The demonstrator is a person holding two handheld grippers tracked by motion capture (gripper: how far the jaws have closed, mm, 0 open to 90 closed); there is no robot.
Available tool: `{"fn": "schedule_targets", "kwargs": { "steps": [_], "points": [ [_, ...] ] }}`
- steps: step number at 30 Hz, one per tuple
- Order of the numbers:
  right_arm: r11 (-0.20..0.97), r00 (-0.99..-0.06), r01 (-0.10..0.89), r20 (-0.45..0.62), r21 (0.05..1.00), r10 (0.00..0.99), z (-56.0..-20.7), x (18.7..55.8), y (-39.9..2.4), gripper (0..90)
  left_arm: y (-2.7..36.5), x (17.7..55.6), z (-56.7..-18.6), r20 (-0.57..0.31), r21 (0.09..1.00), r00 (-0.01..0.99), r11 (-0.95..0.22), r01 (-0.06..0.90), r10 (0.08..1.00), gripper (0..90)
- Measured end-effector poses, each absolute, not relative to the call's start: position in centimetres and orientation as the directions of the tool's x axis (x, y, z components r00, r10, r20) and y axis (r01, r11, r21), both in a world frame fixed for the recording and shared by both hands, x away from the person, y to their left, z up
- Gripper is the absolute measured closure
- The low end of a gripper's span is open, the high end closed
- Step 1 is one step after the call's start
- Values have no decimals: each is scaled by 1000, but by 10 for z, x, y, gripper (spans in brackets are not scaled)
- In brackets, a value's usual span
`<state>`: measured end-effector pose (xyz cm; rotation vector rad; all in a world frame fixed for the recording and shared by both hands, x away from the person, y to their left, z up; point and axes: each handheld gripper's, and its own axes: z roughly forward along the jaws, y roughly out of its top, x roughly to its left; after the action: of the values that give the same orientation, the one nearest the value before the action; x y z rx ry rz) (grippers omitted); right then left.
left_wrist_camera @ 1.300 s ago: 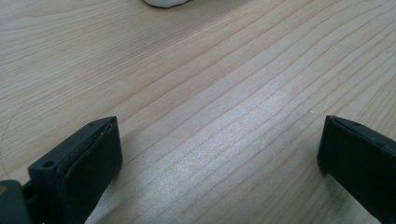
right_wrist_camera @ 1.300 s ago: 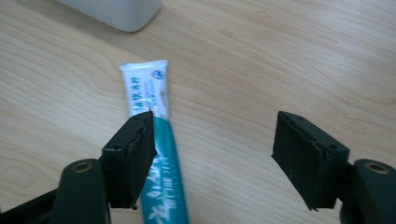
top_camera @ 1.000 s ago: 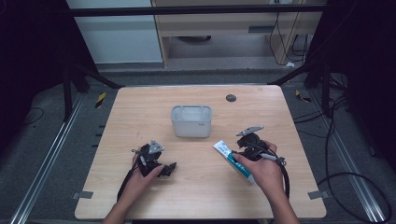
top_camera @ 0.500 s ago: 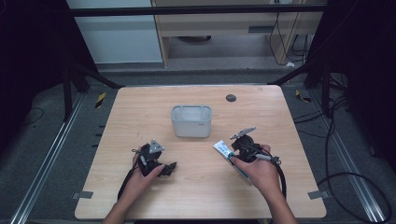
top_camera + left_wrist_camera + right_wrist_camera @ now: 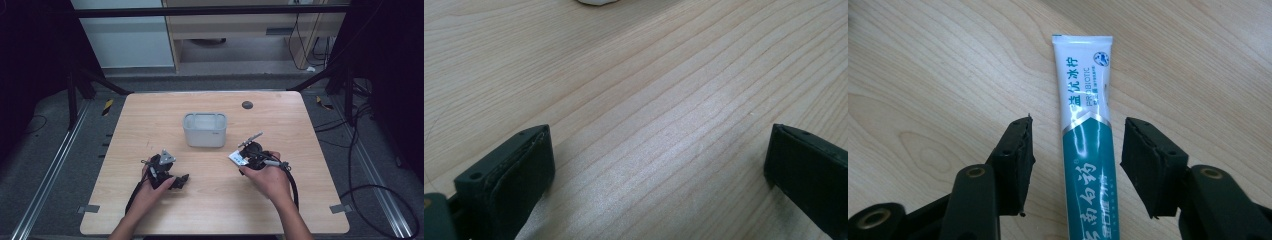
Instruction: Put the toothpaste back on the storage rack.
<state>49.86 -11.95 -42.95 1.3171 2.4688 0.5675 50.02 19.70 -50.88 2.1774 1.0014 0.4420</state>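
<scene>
Soft, light toothpaste tube (image 5: 1087, 150) lay flat on worktop (image 5: 923, 75) between parted jaws of right hand-held gripper (image 5: 1075, 165), best pinched mid-body across its width; left hand-held gripper (image 5: 654, 170) likewise agape over bare wood.

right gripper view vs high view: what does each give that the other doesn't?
Right gripper view alone: the right gripper's jaws stand open, one on each side of the toothpaste tube, with gaps on both sides, and the tube's print is legible. High view alone: the grey bin, the left gripper and both hands. Both share the tube on the wooden table.
</scene>
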Motion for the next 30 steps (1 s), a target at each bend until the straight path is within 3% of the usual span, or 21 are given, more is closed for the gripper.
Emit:
{"fn": "schedule_targets", "kwargs": {
  "steps": [8, 18, 30],
  "points": [
    [513, -544, 735, -65, 444, 837, -434, 504, -114, 397, 197, 501, -509, 18, 711, 647, -465, 528, 763, 0],
    [512, -542, 751, -53, 418, 839, -441, 513, -115, 500, 197, 501, -509, 18, 710, 649, -467, 527, 761, 0],
    [508, -535, 771, -40, 384, 844, -455, 528, -116, 503, 197, 501, -509, 18, 711, 650, -467, 526, 759, 0]
  ]
}}
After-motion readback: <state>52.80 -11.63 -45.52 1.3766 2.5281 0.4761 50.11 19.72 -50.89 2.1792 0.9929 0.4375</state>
